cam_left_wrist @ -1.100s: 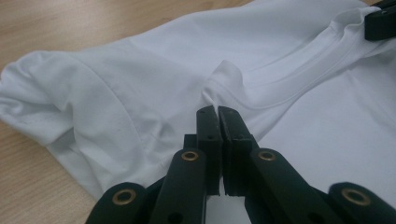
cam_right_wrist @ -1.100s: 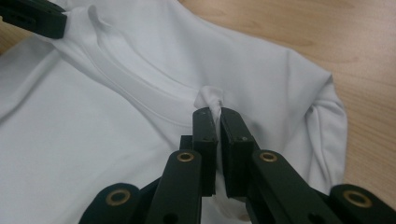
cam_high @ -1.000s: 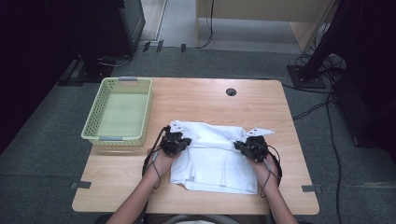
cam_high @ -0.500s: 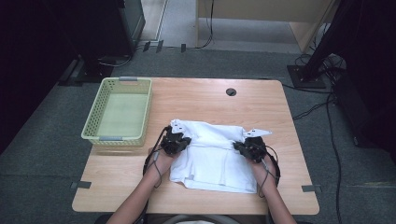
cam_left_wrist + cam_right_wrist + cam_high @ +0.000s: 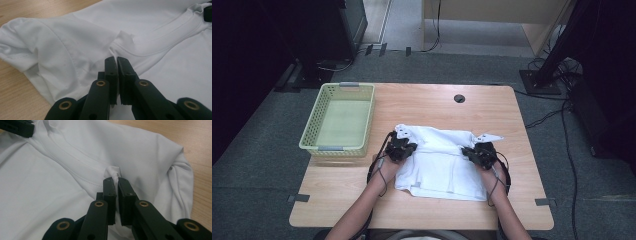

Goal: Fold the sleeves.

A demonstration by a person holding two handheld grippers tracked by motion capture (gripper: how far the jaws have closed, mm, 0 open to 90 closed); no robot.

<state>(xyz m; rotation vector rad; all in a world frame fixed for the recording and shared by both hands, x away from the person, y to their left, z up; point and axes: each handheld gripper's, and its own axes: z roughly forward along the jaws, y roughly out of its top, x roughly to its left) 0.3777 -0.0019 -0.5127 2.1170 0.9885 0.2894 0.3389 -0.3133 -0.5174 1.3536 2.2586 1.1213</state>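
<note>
1. Nearest in: left gripper (image 5: 400,148) and right gripper (image 5: 479,154), each clamped tight on a little pinch of the white shirt (image 5: 437,165) – jaws nearly together with a tuft of fabric poking out between the tips, plain to see in both gripper views.
2. Pinched near the shoulders, one on each side of the collar (image 5: 160,37) – probably so the shirt can be lifted or folded evenly without bunching.
3. Shirt lying mostly flat on the near half of the wooden table (image 5: 427,102), between the two hands, sleeves crumpled at the edges.
4. Soft knit cotton by the look of it, smooth, with a ribbed neckline and stitched seams.
5. Farther back on the left: pale green plastic basket (image 5: 359,120), rectangular, lattice walls, sitting just beside the shirt – likely where it ends up.
6. Way back: small round dark hole (image 5: 459,98) in the tabletop.
</note>
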